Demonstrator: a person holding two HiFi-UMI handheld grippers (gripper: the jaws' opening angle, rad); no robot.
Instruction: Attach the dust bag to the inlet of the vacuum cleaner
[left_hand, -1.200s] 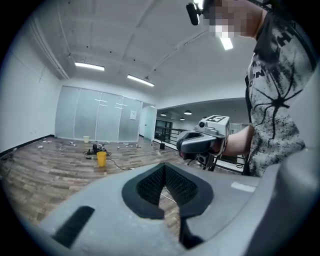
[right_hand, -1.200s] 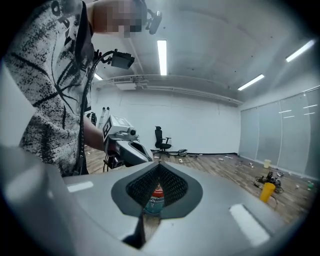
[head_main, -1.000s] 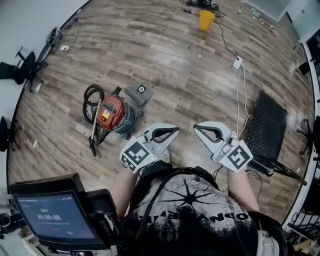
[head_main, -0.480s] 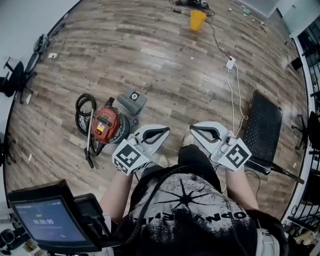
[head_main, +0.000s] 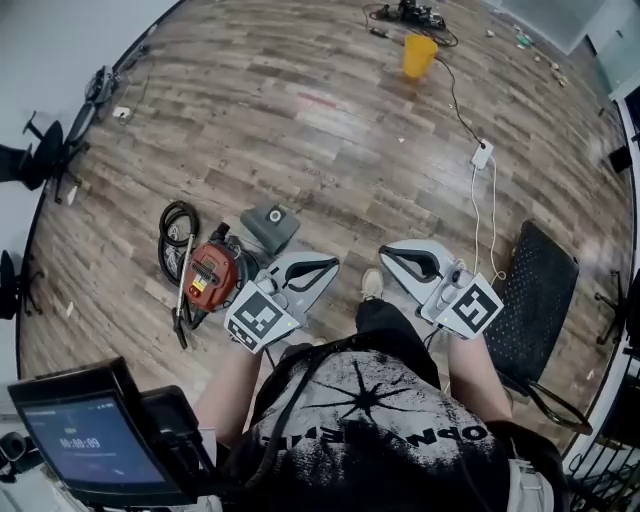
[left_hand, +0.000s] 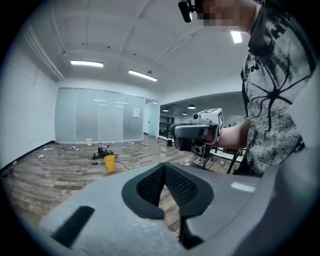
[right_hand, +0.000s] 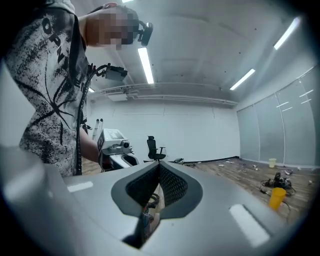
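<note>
The left gripper (head_main: 330, 265) and right gripper (head_main: 388, 254) are both clenched on nothing and held side by side before the person's chest, each cube showing a black-and-white square marker. Just left of the left gripper, the red vacuum cleaner (head_main: 213, 277) sits on the wooden floor (head_main: 330, 130). The grey dust bag (head_main: 270, 225) lies just beside it. The digits on the screen (head_main: 88, 442) are too blurred to read.

The wood-plank floor (head_main: 300, 120) carries 1 red vacuum cleaner (head_main: 212, 278) with a black hose (head_main: 176, 228) coiled beside it. 1 flat grey dust bag (head_main: 270, 226) lies just beside the machine, round opening up. Well apart, a yellow bucket (head_main: 419, 54) stands near a tangle of cables (head_main: 408, 14), and a white plug block (head_main: 482, 155) with its cord lies toward the right.
</note>
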